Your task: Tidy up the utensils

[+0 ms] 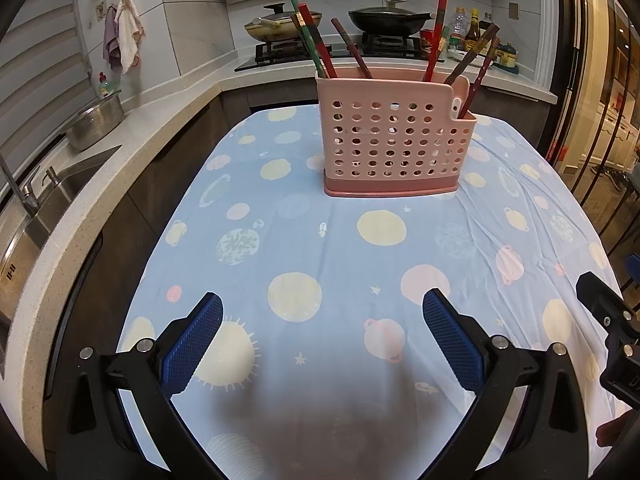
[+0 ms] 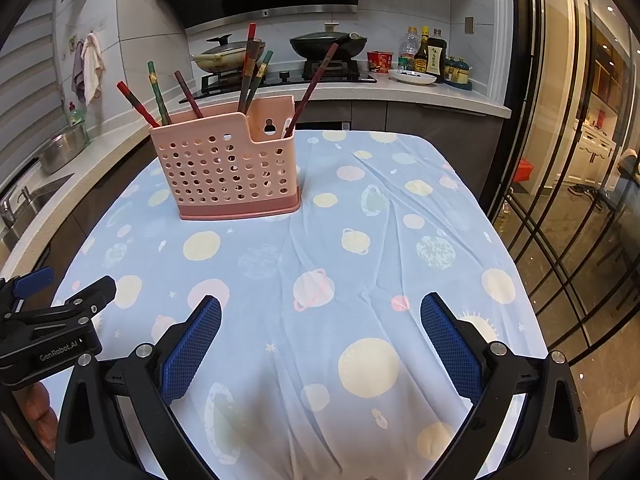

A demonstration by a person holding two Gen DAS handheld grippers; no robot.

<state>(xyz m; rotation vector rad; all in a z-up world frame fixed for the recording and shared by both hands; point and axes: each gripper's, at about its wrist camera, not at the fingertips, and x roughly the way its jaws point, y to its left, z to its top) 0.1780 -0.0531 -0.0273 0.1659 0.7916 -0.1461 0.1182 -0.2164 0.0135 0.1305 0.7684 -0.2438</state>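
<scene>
- Toward the far end of the table, a pink perforated holder is standing upright on the planet-print cloth, with chopsticks leaning out of it in loose, splayed groups.
- Near the table's front edge, the left gripper is hovering with its jaws spread wide and gripping nothing.
- Beside it, the right gripper is hovering likewise, jaws spread and empty, well apart from the holder.
- No utensil is lying loose on the cloth, so the sorting seems to be either just starting or nearly finished; which one I cannot tell.
- If work remains, the next move is likely calling for a reach forward to the holder, closing on a single chopstick near its top, and lifting it straight up so the holder is not tipping.
</scene>
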